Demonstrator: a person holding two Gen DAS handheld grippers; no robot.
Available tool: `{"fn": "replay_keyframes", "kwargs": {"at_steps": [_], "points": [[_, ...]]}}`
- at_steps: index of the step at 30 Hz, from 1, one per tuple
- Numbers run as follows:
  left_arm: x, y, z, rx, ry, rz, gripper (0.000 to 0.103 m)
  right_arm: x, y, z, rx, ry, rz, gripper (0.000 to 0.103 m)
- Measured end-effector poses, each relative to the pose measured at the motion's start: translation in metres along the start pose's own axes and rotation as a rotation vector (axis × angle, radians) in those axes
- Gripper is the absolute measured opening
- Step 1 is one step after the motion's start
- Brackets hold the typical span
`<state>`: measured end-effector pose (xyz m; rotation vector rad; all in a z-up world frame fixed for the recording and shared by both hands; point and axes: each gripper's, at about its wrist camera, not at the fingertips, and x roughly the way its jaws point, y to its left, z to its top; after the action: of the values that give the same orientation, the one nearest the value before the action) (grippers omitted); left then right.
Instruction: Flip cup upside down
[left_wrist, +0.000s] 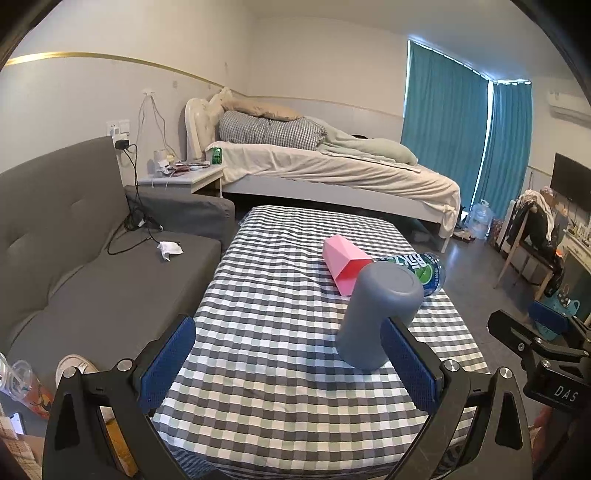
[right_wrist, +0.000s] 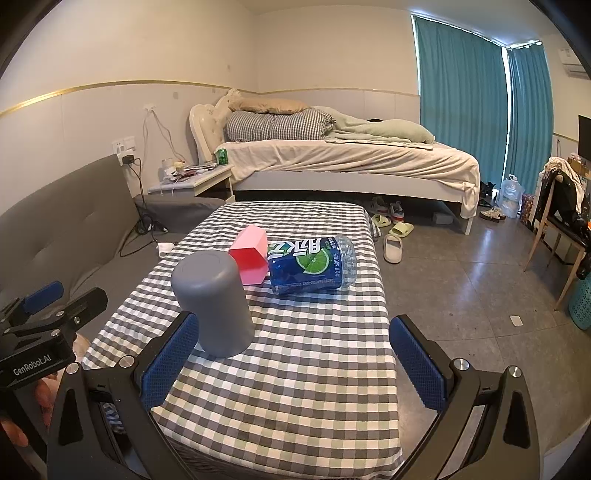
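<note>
While each hand-held gripper gapes wide, holding nothing, the grey cup stands mouth-down, contents hidden.

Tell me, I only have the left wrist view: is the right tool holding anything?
Observer: No. The right tool is open, with only checked cloth between its fingers.
Operator: The grey cup half hides the bottle for me.
Observer: The bottle lies on its side, base pointing right, beside the pink cup.
Operator: Anything on the floor past it?
Observer: Slippers lie there.
</note>
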<state>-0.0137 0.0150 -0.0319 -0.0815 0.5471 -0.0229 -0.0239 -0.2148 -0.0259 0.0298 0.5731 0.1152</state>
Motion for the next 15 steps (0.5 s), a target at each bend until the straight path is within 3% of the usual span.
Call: {"fn": "replay_keyframes", "kwargs": {"at_steps": [15], "points": [[0.0028, -0.0042, -0.0037, 0.015, 0.015, 0.006, 0.103, -0.0001, 0.0025, 0.0000, -0.003, -0.002, -0.003, 0.103]]}}
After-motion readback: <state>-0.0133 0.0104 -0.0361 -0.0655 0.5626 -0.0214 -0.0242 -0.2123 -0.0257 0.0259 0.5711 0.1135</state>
